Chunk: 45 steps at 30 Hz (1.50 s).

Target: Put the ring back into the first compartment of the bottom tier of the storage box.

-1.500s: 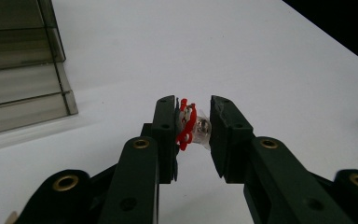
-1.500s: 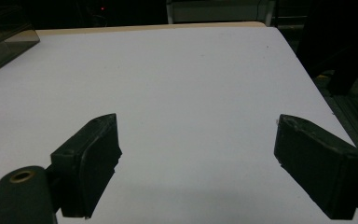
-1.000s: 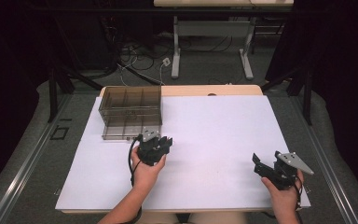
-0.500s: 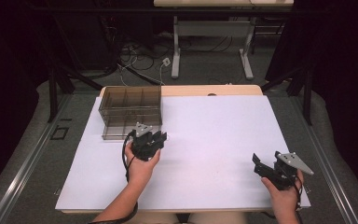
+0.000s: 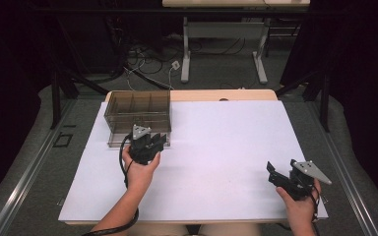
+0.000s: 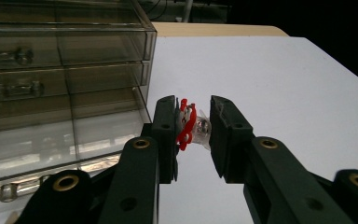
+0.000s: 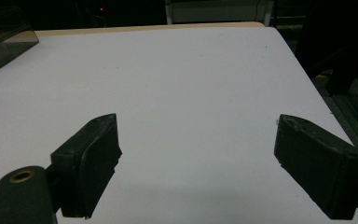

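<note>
Visibly, left gripper clamps red-and-clear trinket; any lettering unreadable.

We see a small red and clear plastic piece between our black left gripper jaws. The drawer box is smoky, see-through grey. The worktop is plain white with a pale wood edge at 12 o'clock. Our right gripper is black too.

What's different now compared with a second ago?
The left tool, shut on a small red and clear item, has moved up the table toward the smoky drawer box. The right tool stayed open near the front right of the white table; the box has not shifted.
</note>
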Available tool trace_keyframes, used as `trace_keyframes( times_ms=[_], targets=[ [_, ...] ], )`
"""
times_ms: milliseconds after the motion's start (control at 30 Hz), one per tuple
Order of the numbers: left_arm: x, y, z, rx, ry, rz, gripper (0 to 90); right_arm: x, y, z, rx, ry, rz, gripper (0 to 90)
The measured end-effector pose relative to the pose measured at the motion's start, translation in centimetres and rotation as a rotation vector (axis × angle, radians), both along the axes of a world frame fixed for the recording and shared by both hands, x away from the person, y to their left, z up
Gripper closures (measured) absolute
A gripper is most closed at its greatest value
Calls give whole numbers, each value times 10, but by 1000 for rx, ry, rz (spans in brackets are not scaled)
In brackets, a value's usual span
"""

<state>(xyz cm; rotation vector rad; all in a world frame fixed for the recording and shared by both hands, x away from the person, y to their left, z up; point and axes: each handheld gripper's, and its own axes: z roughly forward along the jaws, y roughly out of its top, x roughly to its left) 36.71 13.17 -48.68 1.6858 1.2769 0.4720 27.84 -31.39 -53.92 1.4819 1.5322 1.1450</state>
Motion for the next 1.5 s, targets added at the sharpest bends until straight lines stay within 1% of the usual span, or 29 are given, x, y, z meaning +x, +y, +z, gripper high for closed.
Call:
trace_keyframes(
  times_ms=[33,300,333,533,567,633,667,700,800,833,867,900,933,967,1167,1200,1267,1367,1400,1500],
  targets=[
    [1,2,1,-2,1,4,726,-1,-1,1,-8,15,6,134],
    [5,14,7,-5,-13,34,726,-1,-1,1,-8,8,8,134],
    [5,16,7,-7,-13,38,726,2,0,-1,0,-29,-9,134],
    [8,25,11,4,-22,58,727,2,0,-1,0,-29,-9,134],
    [9,26,11,1,-23,65,727,0,-1,1,-6,3,4,134],
    [9,29,11,-3,-25,74,726,-1,-1,1,-5,12,9,134],
    [10,31,11,-4,-25,79,726,-1,-1,1,-12,11,10,134],
    [10,32,11,-3,-21,80,726,-1,-1,1,-6,12,9,134],
    [11,36,10,-3,-20,93,726,-1,-1,1,-7,13,8,134],
    [12,37,10,-3,-20,97,727,1,1,-1,-3,-25,-9,134],
    [12,39,10,-1,-20,101,726,0,0,0,-10,1,-4,134],
    [13,40,9,-1,-19,105,727,1,1,-1,-5,-25,-9,134],
    [13,42,9,1,-17,109,727,1,0,0,-4,-14,-5,134],
    [14,43,8,0,-15,117,726,-1,-1,1,-8,12,8,134],
    [18,53,5,7,-2,146,727,-1,-1,1,-8,17,4,134],
    [19,55,4,6,0,153,727,0,0,0,-5,0,2,134],
    [21,58,3,6,5,160,727,0,0,0,-7,-3,5,134],
    [23,62,1,8,7,175,727,0,0,0,-6,-3,4,134],
    [24,63,0,7,10,180,727,0,0,0,-6,7,8,134],
    [25,67,-1,10,16,189,727,0,0,0,-5,9,5,134]
  ],
)
